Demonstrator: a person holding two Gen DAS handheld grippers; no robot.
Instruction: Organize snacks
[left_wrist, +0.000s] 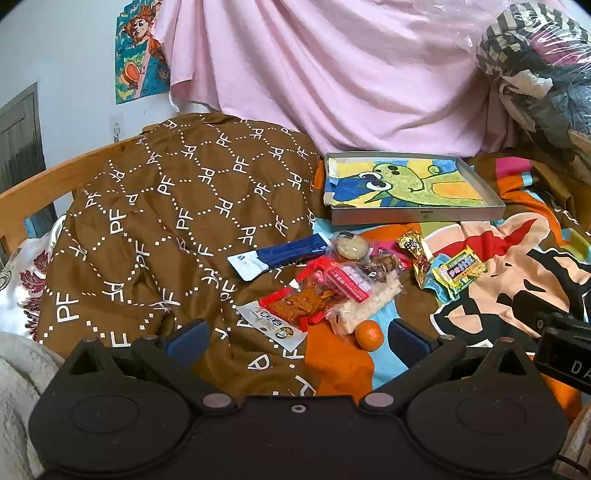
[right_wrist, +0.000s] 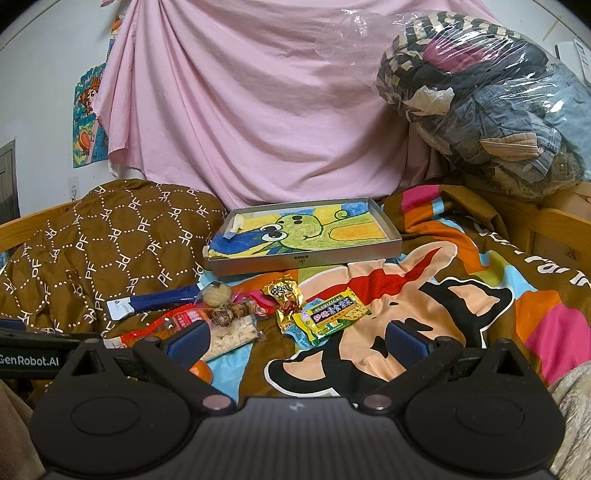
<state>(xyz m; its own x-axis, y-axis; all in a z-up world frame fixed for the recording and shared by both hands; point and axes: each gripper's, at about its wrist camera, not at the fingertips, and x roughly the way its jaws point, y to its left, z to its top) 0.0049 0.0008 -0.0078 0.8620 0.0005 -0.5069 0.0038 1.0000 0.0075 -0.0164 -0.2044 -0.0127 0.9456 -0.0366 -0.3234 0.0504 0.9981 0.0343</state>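
A pile of snacks lies on the bed: a blue and white packet (left_wrist: 280, 255), a round cookie (left_wrist: 351, 246), a red packet (left_wrist: 314, 299), a rice cracker bar (left_wrist: 365, 306), a tangerine (left_wrist: 368, 335), a gold packet (left_wrist: 415, 254) and a yellow-green packet (left_wrist: 460, 271). A grey tray (left_wrist: 417, 214) with a dinosaur drawing sits behind them. My left gripper (left_wrist: 295, 338) is open and empty just before the tangerine. My right gripper (right_wrist: 295, 338) is open and empty in front of the yellow-green packet (right_wrist: 332, 314) and gold packet (right_wrist: 286, 301); the tray (right_wrist: 303, 260) lies beyond.
A brown patterned quilt (left_wrist: 166, 221) is heaped at the left. A pink sheet (right_wrist: 240, 110) hangs behind. A plastic bag of clothes (right_wrist: 480, 92) sits at the back right. A wooden bed rail (left_wrist: 44, 181) runs along the left. The right gripper's body (left_wrist: 565, 339) shows at the left wrist view's right edge.
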